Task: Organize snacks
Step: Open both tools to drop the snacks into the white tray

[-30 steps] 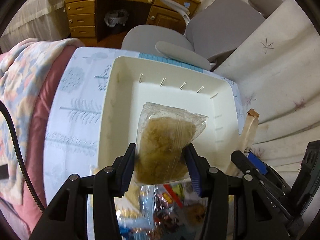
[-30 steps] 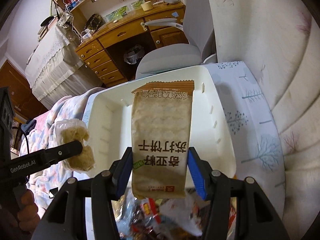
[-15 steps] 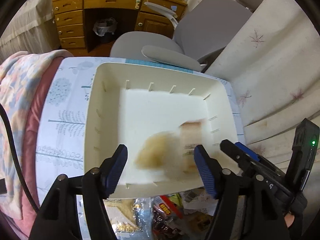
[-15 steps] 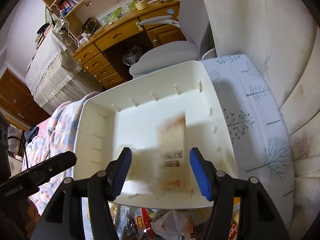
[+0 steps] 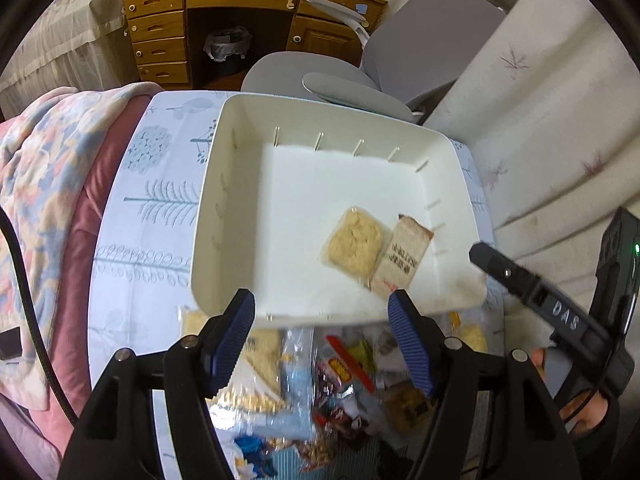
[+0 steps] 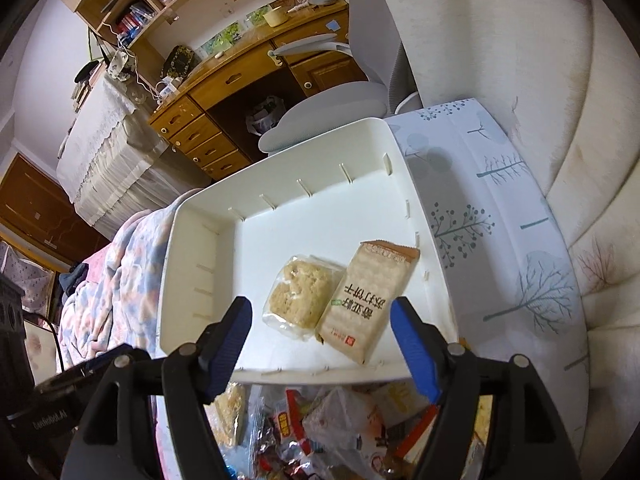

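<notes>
We see left gripper [image 5: 321, 318] gaping, empty | right gripper [image 6: 322, 330] jaws just opened wider, empty | clear-wrapped cake [image 6: 301, 297] and cracker packet [image 6: 366, 298] touching, flat in white bin [image 6: 188, 240] ahead of both tongs | snack pile [image 6: 340, 424] beneath them.

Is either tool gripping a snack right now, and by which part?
Neither. The left tool and right tool are open and empty; both packets lie in the bin.
</notes>
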Demonstrator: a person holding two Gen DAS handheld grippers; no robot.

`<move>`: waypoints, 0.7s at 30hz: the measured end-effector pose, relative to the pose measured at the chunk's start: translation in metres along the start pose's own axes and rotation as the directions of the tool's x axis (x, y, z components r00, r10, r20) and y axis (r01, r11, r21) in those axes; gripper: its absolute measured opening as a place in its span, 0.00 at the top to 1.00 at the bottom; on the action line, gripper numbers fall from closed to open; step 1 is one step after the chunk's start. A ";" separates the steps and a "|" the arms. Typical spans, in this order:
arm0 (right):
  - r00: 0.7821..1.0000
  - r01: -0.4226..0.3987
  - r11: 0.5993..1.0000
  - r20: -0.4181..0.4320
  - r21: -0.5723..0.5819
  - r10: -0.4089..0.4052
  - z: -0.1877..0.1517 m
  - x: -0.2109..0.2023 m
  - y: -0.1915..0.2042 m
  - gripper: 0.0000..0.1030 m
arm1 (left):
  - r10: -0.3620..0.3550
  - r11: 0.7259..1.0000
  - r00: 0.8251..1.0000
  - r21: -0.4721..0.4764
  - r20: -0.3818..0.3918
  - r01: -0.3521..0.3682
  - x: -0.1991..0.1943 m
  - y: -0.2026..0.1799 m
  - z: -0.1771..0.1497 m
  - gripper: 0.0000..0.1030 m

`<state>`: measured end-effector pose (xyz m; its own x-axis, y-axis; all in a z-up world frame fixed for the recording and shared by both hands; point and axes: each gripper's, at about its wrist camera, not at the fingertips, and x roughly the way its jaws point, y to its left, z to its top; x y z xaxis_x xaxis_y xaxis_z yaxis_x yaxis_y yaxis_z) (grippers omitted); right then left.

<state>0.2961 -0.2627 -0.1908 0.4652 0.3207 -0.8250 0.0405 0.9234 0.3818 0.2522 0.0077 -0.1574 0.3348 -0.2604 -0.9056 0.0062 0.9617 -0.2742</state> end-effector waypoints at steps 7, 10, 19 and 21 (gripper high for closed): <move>0.999 0.018 1.000 0.033 0.007 -0.018 -0.021 -0.028 0.010 0.25 | -0.024 0.999 1.000 0.034 0.020 0.023 -0.031 0.012 -0.034 0.34; 0.998 0.025 0.999 0.050 0.032 -0.027 -0.036 -0.040 0.014 0.25 | -0.028 0.997 0.999 0.073 0.025 0.026 -0.044 0.019 -0.050 0.31; 0.995 0.045 0.993 0.080 0.107 -0.054 -0.098 -0.071 0.035 0.25 | -0.057 0.983 0.998 0.176 0.023 0.052 -0.081 0.044 -0.101 0.28; 0.994 0.047 0.992 0.093 0.119 -0.059 -0.112 -0.079 0.040 0.24 | -0.060 0.978 0.998 0.200 0.026 0.053 -0.088 0.049 -0.110 0.25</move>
<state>0.1623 -0.2278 -0.1571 0.5420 0.2452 -0.8038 0.1672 0.9059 0.3891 0.1190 0.0682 -0.1267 0.3580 -0.3149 -0.8790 0.2124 0.9442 -0.2517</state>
